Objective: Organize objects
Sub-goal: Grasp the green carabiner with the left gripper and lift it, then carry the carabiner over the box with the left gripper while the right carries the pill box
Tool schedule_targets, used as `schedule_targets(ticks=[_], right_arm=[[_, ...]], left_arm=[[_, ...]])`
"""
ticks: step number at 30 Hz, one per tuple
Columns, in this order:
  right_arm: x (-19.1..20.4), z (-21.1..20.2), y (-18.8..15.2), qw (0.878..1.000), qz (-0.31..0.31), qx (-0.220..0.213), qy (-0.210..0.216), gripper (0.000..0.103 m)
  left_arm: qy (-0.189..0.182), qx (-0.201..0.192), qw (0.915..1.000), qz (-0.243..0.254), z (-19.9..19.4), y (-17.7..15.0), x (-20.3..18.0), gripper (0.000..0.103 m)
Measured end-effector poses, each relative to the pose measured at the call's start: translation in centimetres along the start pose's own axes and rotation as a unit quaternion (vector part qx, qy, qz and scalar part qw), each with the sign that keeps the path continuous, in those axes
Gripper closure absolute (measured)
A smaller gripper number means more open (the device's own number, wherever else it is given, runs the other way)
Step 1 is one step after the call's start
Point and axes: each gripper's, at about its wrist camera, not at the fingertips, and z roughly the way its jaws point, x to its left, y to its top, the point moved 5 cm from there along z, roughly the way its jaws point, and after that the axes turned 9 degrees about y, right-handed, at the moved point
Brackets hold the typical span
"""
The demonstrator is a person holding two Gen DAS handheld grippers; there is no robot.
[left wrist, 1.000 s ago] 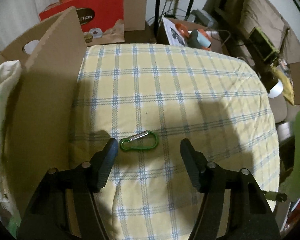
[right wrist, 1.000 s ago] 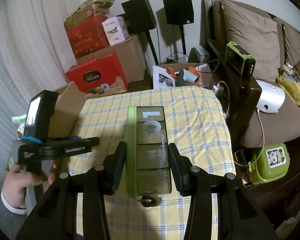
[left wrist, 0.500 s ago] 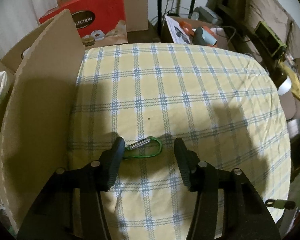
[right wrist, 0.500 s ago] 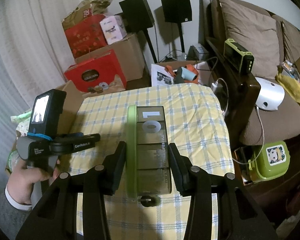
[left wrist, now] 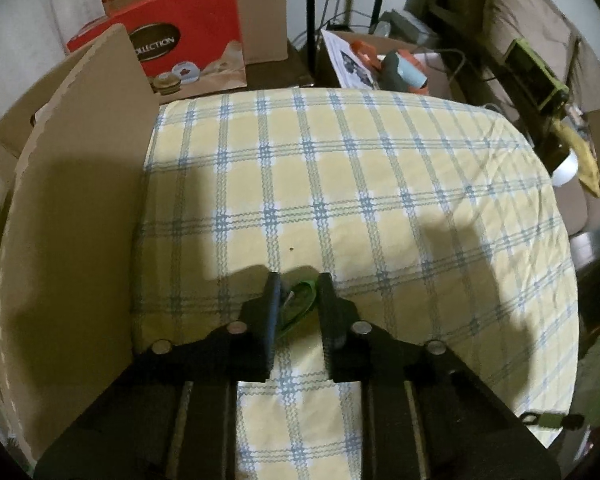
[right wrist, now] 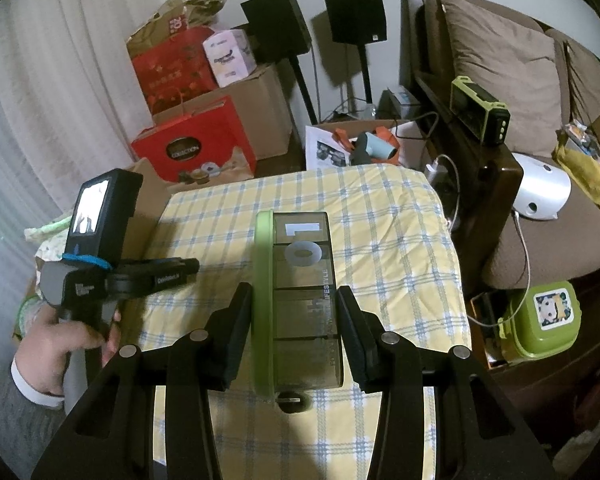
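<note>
yellow tablecloth (left wrist: 380, 184) with a blue and white plaid grid, green carabiner (left wrist: 300, 300) between the black fingers (left wrist: 270, 304), smoky clear box (right wrist: 306, 300) with a lime green lid (right wrist: 262, 304), plain brown cardboard flap (left wrist: 72, 208), red gift bag (right wrist: 196, 148) behind

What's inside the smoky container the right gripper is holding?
Nothing shows through the tinted container wall in the right wrist view, only its dividing lines and printed lettering. The green lid and the right gripper hide the rest.
</note>
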Motion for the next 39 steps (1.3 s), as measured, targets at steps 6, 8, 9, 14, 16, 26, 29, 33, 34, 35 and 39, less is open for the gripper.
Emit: schedule_targets(ticks=[6, 8, 9, 14, 16, 26, 29, 33, 34, 35, 39], right_arm=[[0.1, -0.1, -0.2, 1.0, -0.001, 0.005, 0.001, 0.06], [0.3, 0.0, -0.3, 1.0, -0.003, 0.007, 0.002, 0.06], [0.4, 0.0, -0.3, 1.0, -0.005, 0.007, 0.003, 0.06], [1.0, 0.1, -0.1, 1.0, -0.014, 0.006, 0.005, 0.06], [1.3, 0.0, 0.2, 1.0, -0.017, 0.004, 0.008, 0.06], [3.1, -0.6, 2.2, 0.999, -0.033, -0.012, 0.012, 0.06], [3.8, -0.5, 2.9, 0.999, -0.035, -0.014, 0.015, 0.06], [4.8, -0.3, 3.5, 0.999, -0.041, -0.014, 0.014, 0.06], [5.1, -0.2, 3.7, 0.999, -0.043, -0.014, 0.014, 0.06], [5.4, -0.1, 3.8, 0.999, -0.045, -0.013, 0.014, 0.06], [6.4, 0.5, 4.2, 0.999, -0.048, -0.006, 0.009, 0.06]], left_arm=[[-0.013, 0.005, 0.9998, -0.012, 0.4, 0.3, 0.3, 0.1], [-0.02, 0.004, 0.9997, -0.015, 0.3, 0.2, 0.5, 0.1], [-0.023, 0.004, 0.9996, -0.017, 0.1, 0.2, 0.5, 0.1], [-0.036, -0.006, 0.9992, -0.016, -1.6, -0.1, 0.7, 0.1], [-0.042, -0.011, 0.9989, -0.016, -2.5, -0.1, 0.6, 0.1], [-0.06, -0.051, 0.9968, -0.016, -7.4, -0.8, 0.9, 0.1], [-0.056, -0.068, 0.9959, -0.021, -8.8, -1.1, 1.5, 0.1], [-0.055, -0.086, 0.9943, -0.032, -10.3, -1.6, 2.6, 0.1], [-0.054, -0.092, 0.9938, -0.034, -10.8, -1.6, 3.0, 0.1], [-0.054, -0.096, 0.9932, -0.036, -11.1, -1.7, 3.2, 0.1], [-0.047, -0.123, 0.9901, -0.047, -12.9, -2.0, 4.6, 0.1]])
